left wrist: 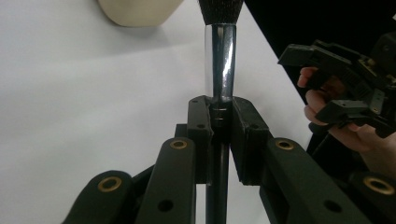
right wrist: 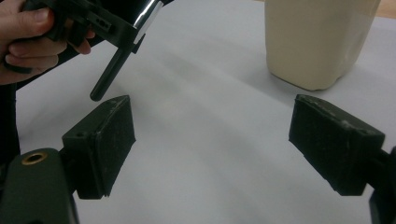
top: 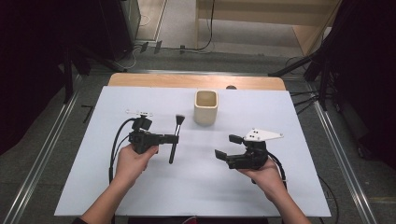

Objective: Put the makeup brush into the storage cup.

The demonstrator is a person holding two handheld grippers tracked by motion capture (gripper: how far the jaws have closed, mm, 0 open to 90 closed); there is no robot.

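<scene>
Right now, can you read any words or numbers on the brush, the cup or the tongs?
None: no words or numbers can be read.
The brush, held in the left tongs, is plain.
The cup is plain.
The right tongs, open, bear no mark.

The surface [top: 261,186] is covered by a pale white sheet, and a strip of light wood [top: 140,80] shows along its far edge. Around it lies a grey floor [top: 46,154]. A metal rail [top: 44,149] runs along the floor on the left, and another metal rail [top: 343,154] on the right. Dark curtains [top: 28,56] close off the left side, and more dark drapery [top: 369,70] hangs on the right. Black stand legs [top: 299,65] reach across the floor at the far right. Cables [top: 205,42] trail over the floor at the far side, in front of light wooden furniture [top: 261,14]. The lighting is even and soft.
</scene>
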